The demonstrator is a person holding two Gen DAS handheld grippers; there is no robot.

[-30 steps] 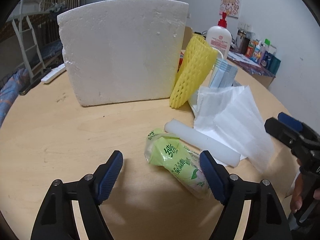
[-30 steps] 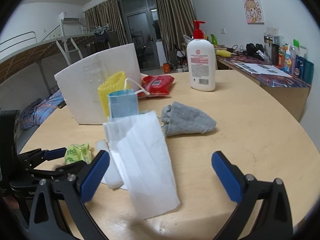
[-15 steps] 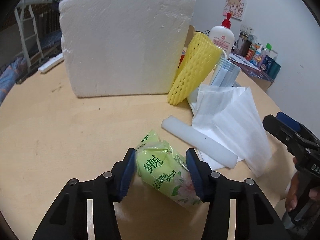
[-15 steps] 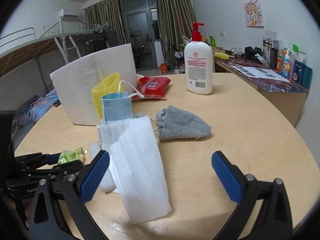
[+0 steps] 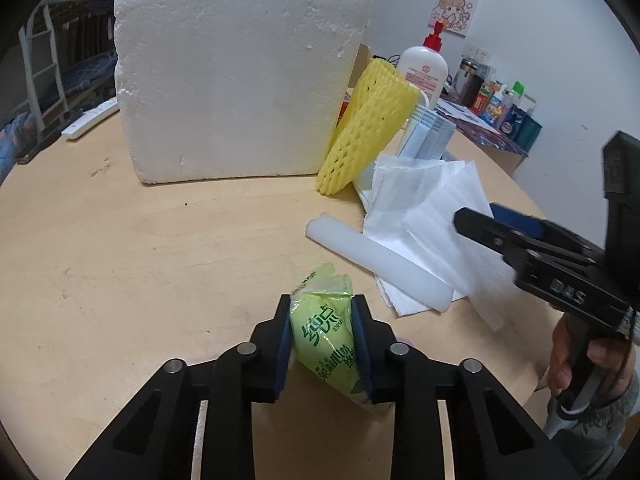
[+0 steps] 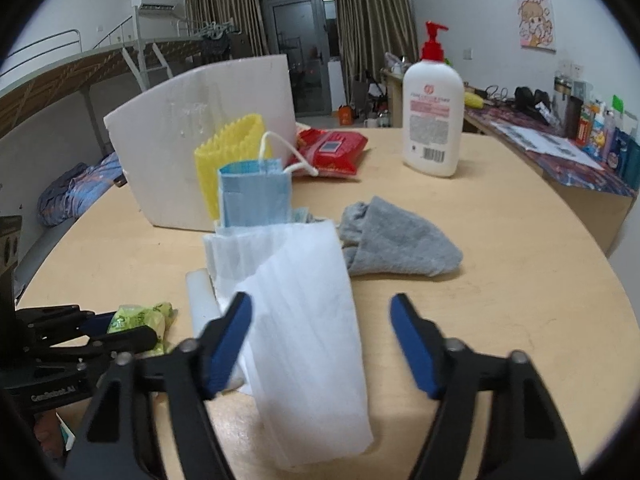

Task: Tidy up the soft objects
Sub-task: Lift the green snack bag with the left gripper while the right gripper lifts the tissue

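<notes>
My left gripper (image 5: 322, 314) is closing its jaws on a green tissue pack (image 5: 320, 344) near the front of the round wooden table (image 5: 120, 260), and both pads press into its sides. The right gripper (image 6: 320, 312) hovers over a white foam sheet (image 6: 312, 360). Its jaws are closing with the sheet between them, and the pads do not squeeze it. Behind the sheet are blue face masks (image 6: 254, 196), a yellow foam net (image 6: 228, 148) and a grey sock (image 6: 400, 244). A white foam stick (image 5: 376, 264) lies beside the sheet.
A big white foam block (image 5: 240, 80) stands at the back of the table. Behind it lie a red wipes pack (image 6: 332, 152) and a lotion pump bottle (image 6: 434, 120). A remote (image 5: 92, 120) rests at the far left edge. A cluttered desk lines the right wall.
The left jaws went from wide open to clamped on the green pack. The right gripper moved forward over the white sheet and its jaws narrowed.
</notes>
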